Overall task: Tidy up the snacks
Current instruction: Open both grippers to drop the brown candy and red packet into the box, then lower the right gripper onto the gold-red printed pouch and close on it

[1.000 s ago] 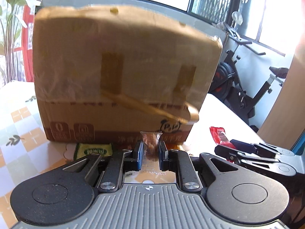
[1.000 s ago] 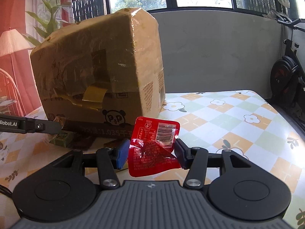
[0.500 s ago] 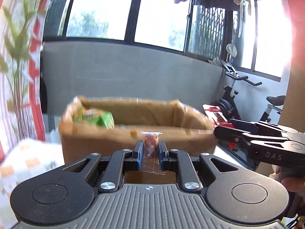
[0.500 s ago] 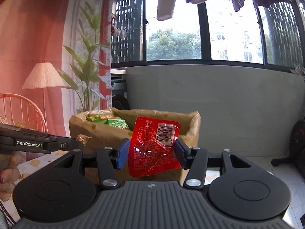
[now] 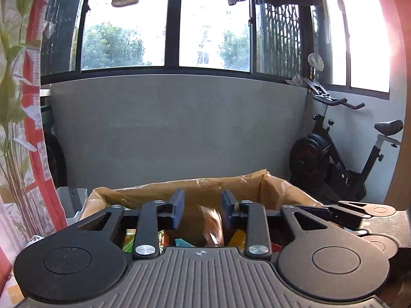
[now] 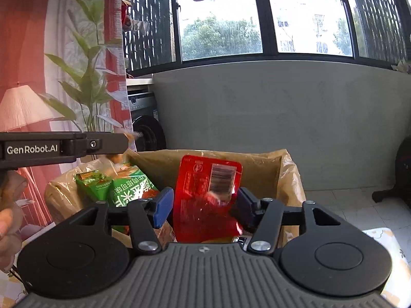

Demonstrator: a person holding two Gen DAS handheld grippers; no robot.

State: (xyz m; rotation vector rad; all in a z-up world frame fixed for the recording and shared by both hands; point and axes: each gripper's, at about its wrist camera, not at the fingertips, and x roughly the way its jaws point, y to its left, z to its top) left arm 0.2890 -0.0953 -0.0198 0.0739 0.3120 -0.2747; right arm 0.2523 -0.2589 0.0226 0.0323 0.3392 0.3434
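Left claw [image 5: 200, 209] is hanging above the cardboard box [image 5: 226, 187] with its jaws spread, and a small clear-wrapped snack [image 5: 212, 227], blurred, is sitting loose between them over the box's inside, seemingly dropping. Right claw [image 6: 203, 205] is hovering over the same box, its jaws also apart around a red packet [image 6: 205, 200] that is smeared at its lower edge, so it is probably slipping free. Green packets [image 6: 120, 187] are lying inside the box, left of the red one. Both drops look underway; next, each claw needs pulling back from the box. The box floor is being hidden behind the claw bodies.
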